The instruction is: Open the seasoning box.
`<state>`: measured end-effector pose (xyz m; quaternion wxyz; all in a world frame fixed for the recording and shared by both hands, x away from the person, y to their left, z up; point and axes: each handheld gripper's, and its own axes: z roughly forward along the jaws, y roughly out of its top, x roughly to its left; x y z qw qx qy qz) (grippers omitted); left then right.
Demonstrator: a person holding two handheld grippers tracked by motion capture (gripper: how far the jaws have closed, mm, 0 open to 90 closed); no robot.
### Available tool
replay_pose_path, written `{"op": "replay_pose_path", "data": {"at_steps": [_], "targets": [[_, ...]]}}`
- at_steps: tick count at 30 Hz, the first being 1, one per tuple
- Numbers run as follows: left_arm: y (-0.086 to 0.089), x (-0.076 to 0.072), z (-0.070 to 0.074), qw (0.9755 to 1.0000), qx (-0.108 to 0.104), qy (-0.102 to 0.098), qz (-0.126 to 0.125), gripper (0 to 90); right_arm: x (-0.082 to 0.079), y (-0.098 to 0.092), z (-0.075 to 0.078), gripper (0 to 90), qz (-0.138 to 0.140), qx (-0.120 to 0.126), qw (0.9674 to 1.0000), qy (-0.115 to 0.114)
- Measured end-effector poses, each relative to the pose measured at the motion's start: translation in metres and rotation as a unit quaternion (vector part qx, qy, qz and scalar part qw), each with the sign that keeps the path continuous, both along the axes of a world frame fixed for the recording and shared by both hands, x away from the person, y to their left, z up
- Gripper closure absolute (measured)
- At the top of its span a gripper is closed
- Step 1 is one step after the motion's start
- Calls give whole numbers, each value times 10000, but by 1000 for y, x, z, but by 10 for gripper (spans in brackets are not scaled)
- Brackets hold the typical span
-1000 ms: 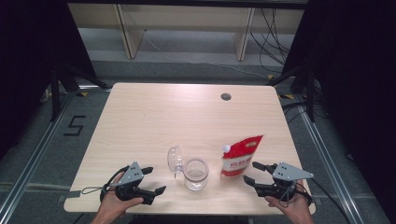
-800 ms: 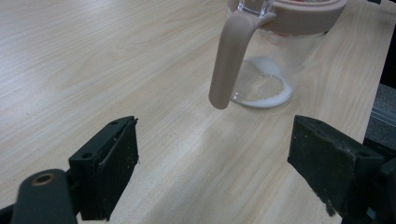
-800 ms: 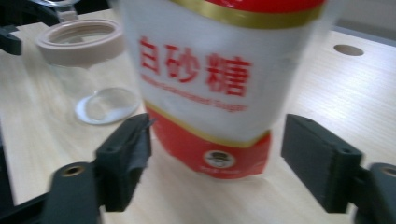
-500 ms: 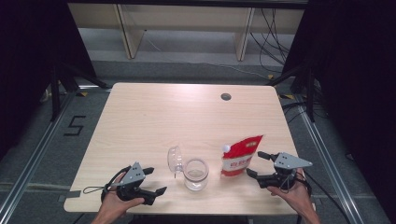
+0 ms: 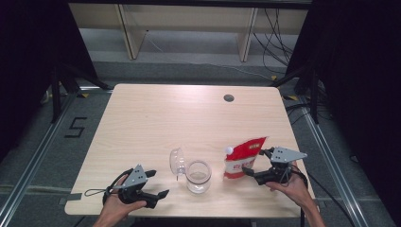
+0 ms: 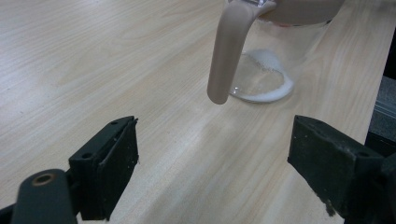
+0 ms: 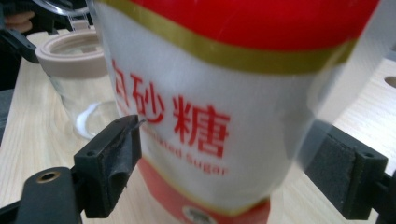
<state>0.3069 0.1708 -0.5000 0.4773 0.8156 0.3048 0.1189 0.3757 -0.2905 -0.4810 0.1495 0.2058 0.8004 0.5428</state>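
Two grippers: both are held by a person at the near edge of a pale wooden table (image 5: 156, 118), seen from the high view.
Sugar pouch: a red-and-white pouch (image 5: 240, 159) printed "Granulated Sugar" stands upright near the table's front right, with a white cap at its upper left corner.
Right gripper: the right gripper (image 5: 257, 164) sits just beside the pouch on its right, held level in the person's right hand (image 5: 288, 187).
Right jaws: they have just been opening and stand wide apart; in the right gripper view the pouch (image 7: 224, 112) sits between the two black pads, which flank its lower body, and whether either pad touches the film cannot be told.
Glass jar: a clear jar (image 5: 198, 176) stands just left of the pouch, with its hinged lid (image 5: 177, 162) swung open to the left.
Jar contents: in the left gripper view a thin layer of white grains lies on the jar's bottom (image 6: 261, 88), and a beige strap (image 6: 229, 51) hangs down its side.
Left gripper: the left gripper (image 5: 158, 183) rests at the front left in the person's left hand (image 5: 116, 208), well short of the jar.
Left jaws: spread wide, with bare tabletop between them.
Far edge: a small dark round grommet (image 5: 229, 98) sits in the tabletop.
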Motion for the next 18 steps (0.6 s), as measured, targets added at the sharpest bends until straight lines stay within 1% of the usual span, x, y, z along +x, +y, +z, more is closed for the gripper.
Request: {"op": "replay_pose_path", "data": {"at_steps": [1,2,3,4,6,7,8,9,10,11,12,13,14,16,17,18], "targets": [[0,0,0,10000,0,0,0,154,0,0,0,176,0,0,10000,0],[0,0,0,10000,-12,-4,-8,154,0,2,-1,175,25,59,10000,35],[1,1,0,10000,36,7,-33,154,2,2,0,175,95,-16,9999,-36],[0,0,0,10000,0,-14,-17,155,2,2,0,181,98,-16,9999,-28],[1,0,0,10000,43,7,-40,154,2,1,0,211,148,-44,9999,-74],[1,1,1,10000,65,-26,-63,155,0,1,0,237,97,-7,10000,1],[0,0,0,10000,66,-37,-44,155,-1,-1,1,268,45,-6,10000,-18],[0,0,0,10000,72,-33,-45,155,-3,-1,0,302,66,53,10000,-7],[0,0,1,9999,82,-34,-51,156,-6,-2,0,333,-29,56,10000,36],[0,0,1,9999,89,-46,-58,156,-8,-3,0,357,-32,69,10000,-30],[0,0,0,9999,89,-42,-59,157,-10,-3,-1,376,-64,109,9999,10],[0,0,0,9999,88,-40,-57,157,-12,-3,-1,393,-115,107,9999,-22],[0,0,0,9999,89,-41,-62,158,-13,-5,0,403,-84,13,10000,-49],[0,0,1,9999,110,-69,-89,158,-17,-3,1,420,-208,-17,9998,-9],[0,-1,1,10000,74,-17,-43,159,-21,-2,2,440,-283,-61,9996,-15],[0,-1,1,10000,77,-20,-45,159,-22,-1,2,447,-357,-69,9993,-23]]}}
